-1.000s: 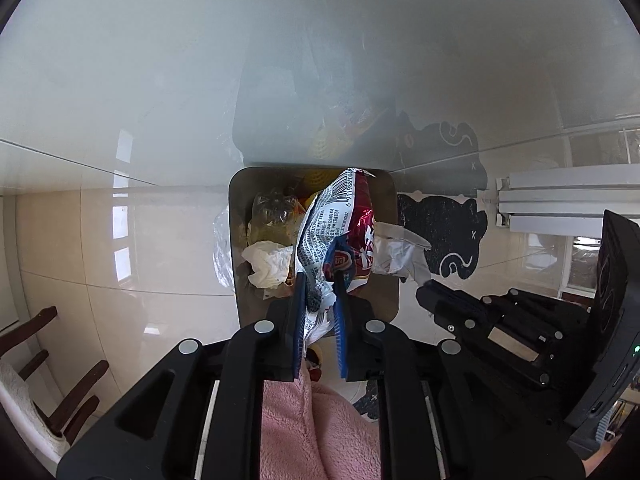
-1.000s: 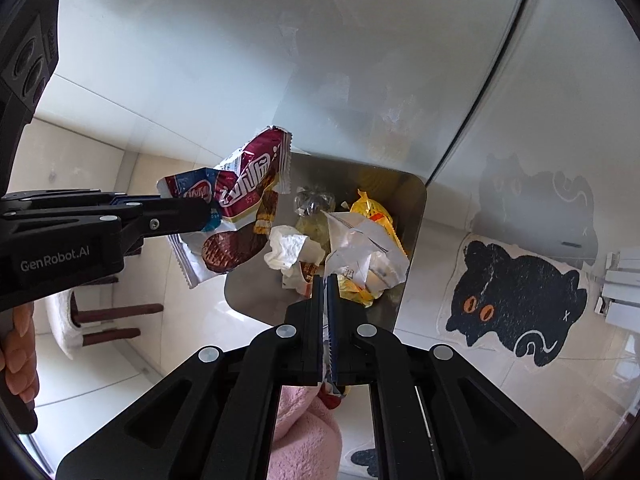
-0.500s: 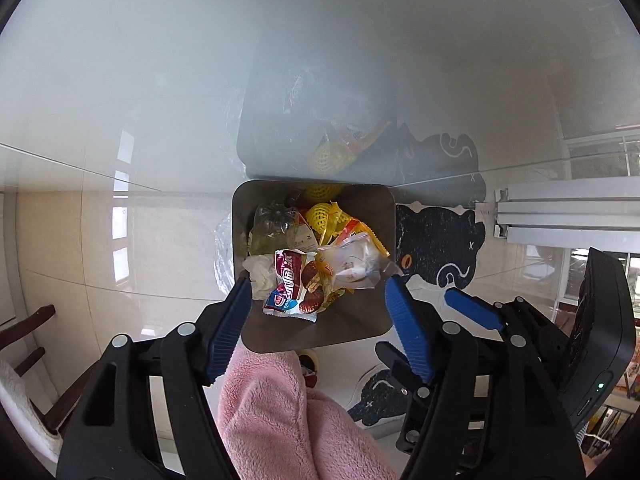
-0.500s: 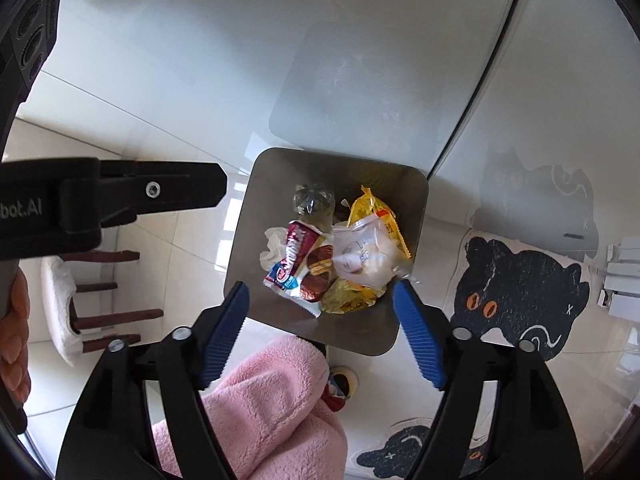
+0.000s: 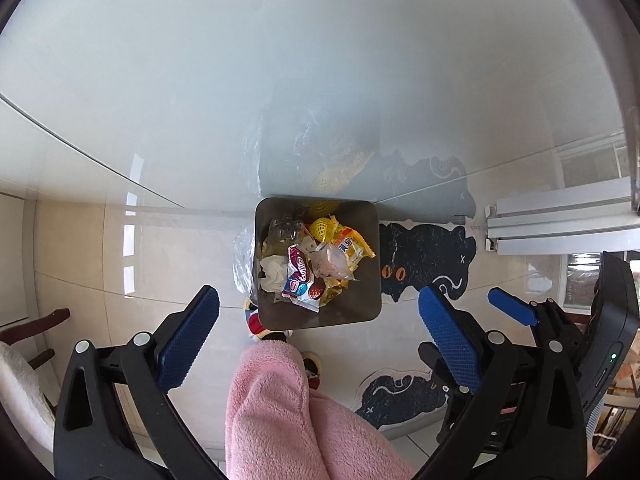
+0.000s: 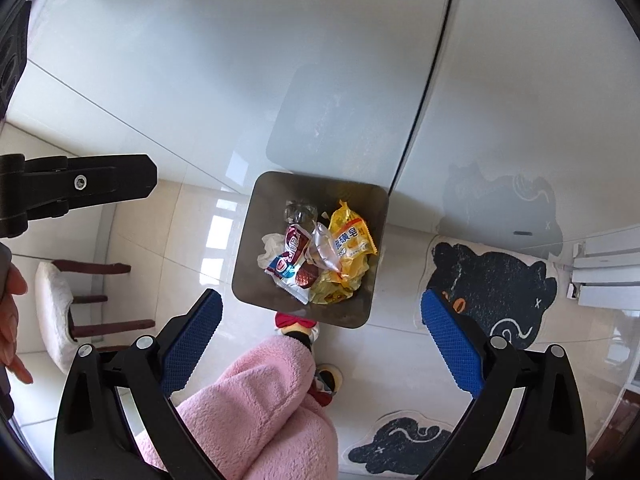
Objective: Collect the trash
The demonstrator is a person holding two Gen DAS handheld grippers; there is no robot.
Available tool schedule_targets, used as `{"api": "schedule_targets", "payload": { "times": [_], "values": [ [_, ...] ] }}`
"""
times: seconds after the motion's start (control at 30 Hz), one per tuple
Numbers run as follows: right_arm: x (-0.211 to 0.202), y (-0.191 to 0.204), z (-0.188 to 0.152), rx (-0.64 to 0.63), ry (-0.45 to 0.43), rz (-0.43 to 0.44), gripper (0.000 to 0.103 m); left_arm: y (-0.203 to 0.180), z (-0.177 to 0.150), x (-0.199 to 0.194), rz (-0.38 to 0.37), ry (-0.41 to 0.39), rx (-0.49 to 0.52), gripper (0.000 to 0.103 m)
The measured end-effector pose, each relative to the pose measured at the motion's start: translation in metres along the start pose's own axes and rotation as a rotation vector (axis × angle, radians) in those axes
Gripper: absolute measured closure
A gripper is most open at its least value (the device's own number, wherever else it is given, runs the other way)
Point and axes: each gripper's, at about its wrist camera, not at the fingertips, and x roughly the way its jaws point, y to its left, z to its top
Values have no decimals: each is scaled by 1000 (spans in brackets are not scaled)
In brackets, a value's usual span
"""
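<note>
Far below both grippers a square metal bin (image 5: 360,304) (image 6: 256,280) stands on the floor. On its heap lie a red-and-white snack wrapper (image 5: 298,276) (image 6: 292,254), a crumpled clear wrapper (image 5: 330,260) (image 6: 324,250), yellow packets (image 5: 352,246) (image 6: 352,240) and a white tissue (image 5: 272,274) (image 6: 270,246). My left gripper (image 5: 318,296) points down over the bin, its jaws opening wide with nothing between them. My right gripper (image 6: 320,298) hangs beside it, its jaws also opening and holding nothing. Each one's fingers (image 5: 512,306) (image 6: 100,184) show in the other's view.
A glass tabletop (image 5: 200,100) edge runs just behind the bin. Black cat-shaped mats (image 5: 428,256) (image 6: 492,284) lie to the right. A pink fleece leg (image 5: 276,408) and slippers are in front of the bin. A white-cushioned chair (image 6: 54,312) stands left, a window track (image 5: 560,220) right.
Both grippers have opened from shut. The red-and-white wrapper left the left gripper, the clear wrapper left the right, and both now lie in the bin. Both hands have risen.
</note>
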Motion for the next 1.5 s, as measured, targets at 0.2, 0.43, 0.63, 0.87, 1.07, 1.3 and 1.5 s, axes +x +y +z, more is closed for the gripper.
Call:
{"api": "schedule_targets", "payload": {
  "times": [0.2,0.43,0.63,0.87,1.07,1.3,1.5],
  "values": [
    [-82,-2,1,-9,-113,-48,3,-25,-13,-76,10,-103,68,8],
    [-170,-6,8,-5,-272,-89,3,-47,-24,-172,50,-303,113,8],
    [-244,-3,14,54,-432,-76,3,-63,-36,-246,102,-476,147,8],
    [-329,14,18,52,-619,-110,3,-86,-51,-324,173,-675,157,8],
    [-400,25,18,52,-770,-171,3,-114,-59,-385,200,-839,190,8],
    [-458,26,6,87,-893,-253,3,-139,-75,-440,202,-966,224,8],
    [-473,28,-4,108,-932,-271,3,-149,-83,-458,237,-1020,229,8]
  ]
}}
